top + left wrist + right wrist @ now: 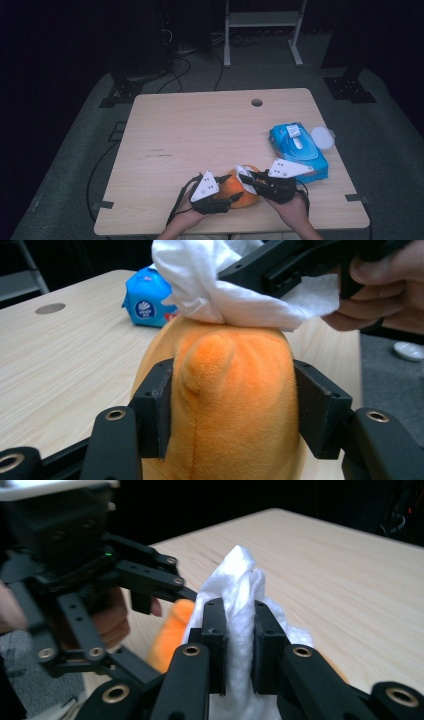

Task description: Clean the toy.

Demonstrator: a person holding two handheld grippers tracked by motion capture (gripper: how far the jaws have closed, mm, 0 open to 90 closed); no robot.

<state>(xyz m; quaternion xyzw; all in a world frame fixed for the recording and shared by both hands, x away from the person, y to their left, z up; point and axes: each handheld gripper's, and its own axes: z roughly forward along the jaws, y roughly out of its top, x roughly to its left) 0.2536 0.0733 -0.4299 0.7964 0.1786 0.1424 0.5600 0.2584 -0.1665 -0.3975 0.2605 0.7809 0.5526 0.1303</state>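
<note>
Orange plush toy [235, 405] sits near-edge on the pale wood bench [200, 130] (dark room beyond), left gripper [227, 201] jaws clamping it; right gripper [248, 181] jaws pinch a white tissue [242, 595].

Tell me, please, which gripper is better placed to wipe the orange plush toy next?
Probably the right gripper: it is shut on the white wipe, which rests on the orange plush toy, while the left gripper clamps the toy.

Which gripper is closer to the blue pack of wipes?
The right. The right hand-held gripper, shut on a white wipe, sits just beside the blue pack of wipes. The left hand-held gripper, clamped on the orange plush toy, is farther away, across the toy.
</note>
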